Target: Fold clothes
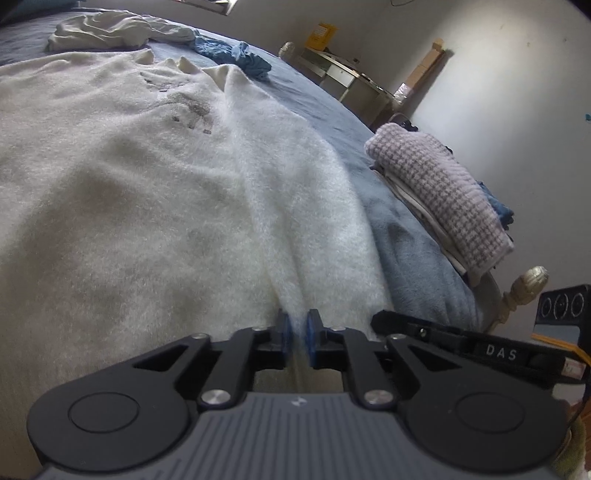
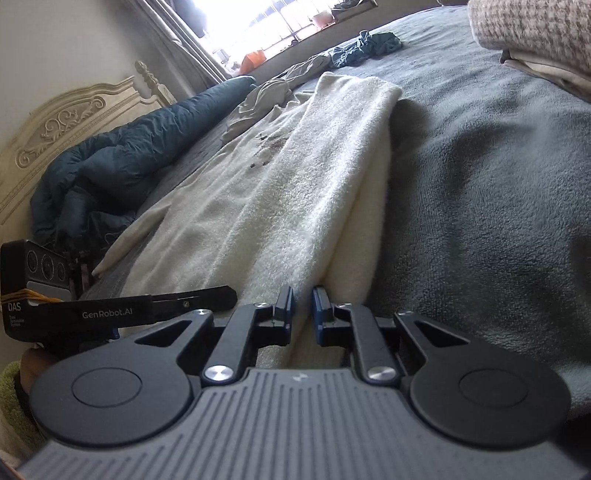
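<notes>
One fluffy cream-white sweater lies spread on the blue-grey blanketed bed, directly ahead of both tongs. The left tongs stand slightly apart with a fold of the sweater's near edge between the blue pads; whether they pinch it I cannot tell. The right tongs stand likewise at the folded sleeve. Two crumpled garments lie beyond: one pale, one blue. Only the left view shows the whole folded stack, to the right; only the right view shows the carved headboard.
</notes>
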A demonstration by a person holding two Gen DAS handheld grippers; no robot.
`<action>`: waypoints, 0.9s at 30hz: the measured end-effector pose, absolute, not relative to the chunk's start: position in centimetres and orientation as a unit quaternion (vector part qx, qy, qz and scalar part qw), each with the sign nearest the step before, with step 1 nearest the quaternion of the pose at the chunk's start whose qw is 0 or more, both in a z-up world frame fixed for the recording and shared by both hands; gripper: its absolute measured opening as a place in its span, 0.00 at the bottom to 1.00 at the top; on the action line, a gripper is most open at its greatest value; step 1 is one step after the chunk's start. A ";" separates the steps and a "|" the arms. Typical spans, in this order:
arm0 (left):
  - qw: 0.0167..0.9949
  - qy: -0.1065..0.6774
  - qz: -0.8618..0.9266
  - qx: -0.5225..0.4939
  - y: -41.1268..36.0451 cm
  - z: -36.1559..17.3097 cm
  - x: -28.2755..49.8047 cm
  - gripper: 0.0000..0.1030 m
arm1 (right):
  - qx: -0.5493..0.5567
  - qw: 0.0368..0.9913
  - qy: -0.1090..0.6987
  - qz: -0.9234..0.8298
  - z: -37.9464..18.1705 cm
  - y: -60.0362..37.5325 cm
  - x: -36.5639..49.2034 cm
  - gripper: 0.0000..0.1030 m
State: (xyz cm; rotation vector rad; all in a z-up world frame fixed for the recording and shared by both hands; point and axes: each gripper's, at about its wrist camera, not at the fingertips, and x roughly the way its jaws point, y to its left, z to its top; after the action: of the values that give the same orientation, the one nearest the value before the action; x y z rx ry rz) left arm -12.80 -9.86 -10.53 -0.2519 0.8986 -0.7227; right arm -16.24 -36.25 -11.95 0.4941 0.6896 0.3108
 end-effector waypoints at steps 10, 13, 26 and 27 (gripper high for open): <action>0.853 0.390 -0.336 -0.083 -10.0 -7.8 -11.5 0.31 | 0.219 0.926 0.271 0.146 -9.4 -36.7 -16.6 0.13; 0.858 0.381 -0.337 -0.074 -11.3 -7.2 -10.1 0.31 | 0.198 0.933 0.259 0.154 -9.4 -35.6 -15.9 0.13; 0.878 0.358 -0.315 -0.033 -19.5 -4.7 6.3 0.35 | 0.204 0.920 0.274 0.194 -13.7 -35.8 -14.0 0.11; 0.882 0.356 -0.308 -0.029 -20.5 -4.9 8.3 0.35 | 0.209 0.918 0.270 0.200 -13.9 -36.0 -14.0 0.11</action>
State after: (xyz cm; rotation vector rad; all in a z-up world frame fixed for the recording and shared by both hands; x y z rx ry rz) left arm 8.30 -20.52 -4.87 -0.0596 0.7419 -0.6425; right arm -13.99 -36.03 -13.93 0.4305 0.5551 0.4118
